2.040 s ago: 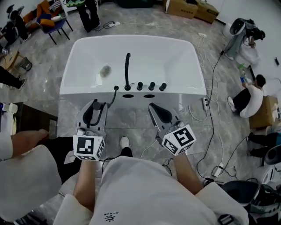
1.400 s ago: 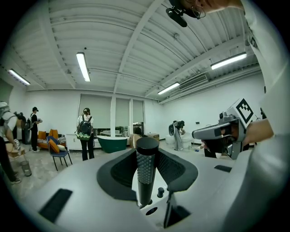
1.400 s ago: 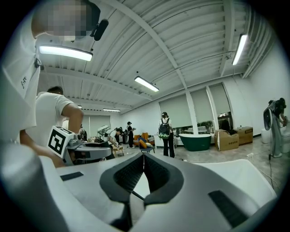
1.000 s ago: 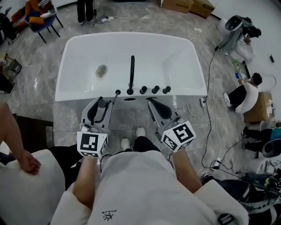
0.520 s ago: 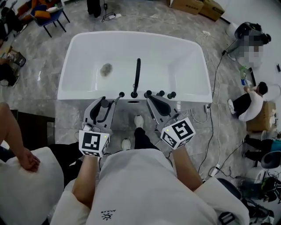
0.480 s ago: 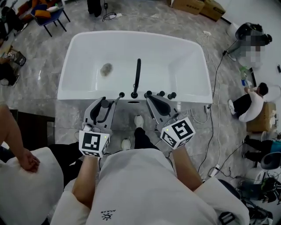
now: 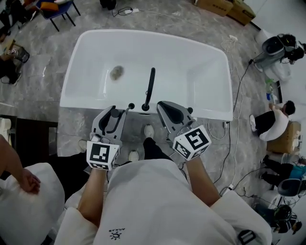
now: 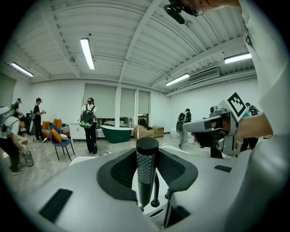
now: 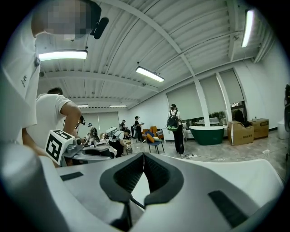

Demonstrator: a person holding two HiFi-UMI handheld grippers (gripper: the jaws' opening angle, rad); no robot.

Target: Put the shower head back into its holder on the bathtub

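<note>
A white bathtub (image 7: 86, 103) lies ahead with a black spout (image 7: 150, 86) on its near rim. Beside the spout sits a small black fitting (image 7: 131, 106), from which a thin hose runs toward my left gripper (image 7: 114, 111). That gripper is shut on the black shower head (image 7: 111, 123), just short of the rim. In the left gripper view the knurled black shower head (image 8: 147, 172) stands upright between the pads. My right gripper (image 7: 161, 104) hovers over the rim right of the spout, shut and holding nothing, its tips (image 9: 143, 156) touching. The rim's knobs are mostly hidden under it.
The tub's drain (image 7: 116, 72) lies inside on the left. Cables (image 7: 236, 119) trail over the grey floor to the right, near a seated person (image 7: 277, 119). Another person's arm (image 7: 14, 167) is at the left. Chairs (image 7: 52, 7) and boxes (image 7: 224, 7) stand beyond the tub.
Both grippers have moved forward to the tub's near rim, and the tub sits closer in view. The left gripper still holds the shower head; the right stays shut.
</note>
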